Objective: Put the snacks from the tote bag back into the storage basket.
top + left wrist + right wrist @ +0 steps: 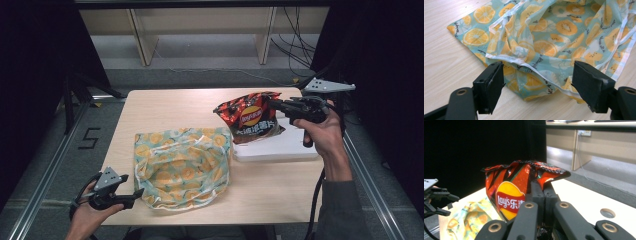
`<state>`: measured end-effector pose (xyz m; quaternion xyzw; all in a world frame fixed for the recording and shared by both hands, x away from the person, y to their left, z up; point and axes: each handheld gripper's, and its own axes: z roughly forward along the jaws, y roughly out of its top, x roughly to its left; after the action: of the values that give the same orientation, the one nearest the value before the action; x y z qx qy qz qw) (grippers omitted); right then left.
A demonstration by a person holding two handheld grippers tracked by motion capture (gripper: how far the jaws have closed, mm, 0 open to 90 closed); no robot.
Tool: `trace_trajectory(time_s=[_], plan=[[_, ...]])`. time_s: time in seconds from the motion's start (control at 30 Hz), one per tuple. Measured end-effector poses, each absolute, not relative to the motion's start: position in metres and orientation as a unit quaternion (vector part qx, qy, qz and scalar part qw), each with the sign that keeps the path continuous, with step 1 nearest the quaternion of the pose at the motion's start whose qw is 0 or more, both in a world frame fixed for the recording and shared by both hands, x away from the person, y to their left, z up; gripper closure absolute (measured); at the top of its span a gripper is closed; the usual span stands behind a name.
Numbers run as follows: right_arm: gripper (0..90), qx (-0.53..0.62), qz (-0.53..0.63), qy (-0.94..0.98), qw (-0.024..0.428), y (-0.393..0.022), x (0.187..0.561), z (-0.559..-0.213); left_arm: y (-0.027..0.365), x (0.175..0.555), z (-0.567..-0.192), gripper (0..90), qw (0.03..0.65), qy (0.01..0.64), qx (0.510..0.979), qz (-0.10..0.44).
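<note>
A: Surface (280, 185) first; fruit-print bag (182, 167) slumps at lower centre, mouth half collapsed. Left hand-held gripper (537, 82) is spread at its hem, gripping nothing.

B: Risk: the chips catch on folded fabric. Right hand-held gripper (274, 104), pressed together, pinches the red crinkled chip bag (250, 117) by its top edge, upper right, above the white tray (295, 150).

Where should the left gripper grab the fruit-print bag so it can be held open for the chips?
Probably the white-trimmed rim of the fruit-print bag, at the fold nearest the open left gripper. Come in low from the near table edge: that hem lies raised and crumpled between the jaws, thin enough to pinch.
</note>
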<state>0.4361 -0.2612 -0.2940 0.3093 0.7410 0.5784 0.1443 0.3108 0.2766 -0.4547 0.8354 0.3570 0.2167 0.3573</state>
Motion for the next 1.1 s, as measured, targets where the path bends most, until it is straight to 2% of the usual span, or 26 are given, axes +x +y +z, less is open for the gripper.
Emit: trace_trajectory(time_s=[0.03,0.07,0.13,0.17,0.23,0.3,0.37,0.6,0.63,0.67,0.73,0.8,0.83,0.9,1.1], plan=[[90.0,0.311,0.574,0.743,0.147,-0.263,0.437,-0.295,0.278,0.311,-0.454,25.2,0.347,0.352,0.842,0.219],[90.0,0.318,0.575,0.741,0.141,-0.264,0.439,-0.297,0.274,0.31,-0.456,25.2,0.368,0.371,0.825,0.216],[90.0,0.323,0.57,0.742,0.142,-0.267,0.441,-0.301,0.279,0.314,-0.454,25.1,0.351,0.337,0.845,0.223],[90.0,0.322,0.568,0.744,0.142,-0.268,0.443,-0.304,0.278,0.312,-0.453,25.1,0.346,0.343,0.845,0.223],[90.0,0.329,0.565,0.743,0.144,-0.27,0.445,-0.307,0.274,0.31,-0.458,25.1,0.375,0.371,0.823,0.211],[90.0,0.332,0.563,0.742,0.148,-0.272,0.448,-0.311,0.277,0.311,-0.454,25.1,0.352,0.353,0.838,0.219],[90.0,0.344,0.56,0.741,0.138,-0.274,0.449,-0.314,0.276,0.312,-0.457,25.1,0.368,0.358,0.831,0.216],[90.0,0.357,0.549,0.742,0.144,-0.278,0.457,-0.327,0.275,0.31,-0.457,25.0,0.366,0.367,0.829,0.209],[90.0,0.367,0.548,0.74,0.131,-0.277,0.456,-0.329,0.275,0.31,-0.457,25.0,0.366,0.367,0.829,0.209],[90.0,0.361,0.546,0.743,0.14,-0.277,0.459,-0.332,0.276,0.311,-0.456,24.9,0.36,0.362,0.833,0.211],[90.0,0.378,0.54,0.742,0.124,-0.276,0.458,-0.334,0.276,0.312,-0.457,24.9,0.359,0.355,0.836,0.214],[90.0,0.376,0.54,0.742,0.128,-0.276,0.461,-0.337,0.278,0.313,-0.456,24.8,0.351,0.344,0.843,0.22],[90.0,0.369,0.539,0.745,0.135,-0.276,0.463,-0.34,0.276,0.312,-0.457,24.7,0.362,0.352,0.834,0.221],[90.0,0.384,0.536,0.742,0.115,-0.274,0.462,-0.342,0.275,0.31,-0.457,24.7,0.361,0.37,0.83,0.21],[90.0,0.385,0.529,0.746,0.125,-0.277,0.468,-0.351,0.277,0.311,-0.457,24.5,0.352,0.356,0.838,0.215]])
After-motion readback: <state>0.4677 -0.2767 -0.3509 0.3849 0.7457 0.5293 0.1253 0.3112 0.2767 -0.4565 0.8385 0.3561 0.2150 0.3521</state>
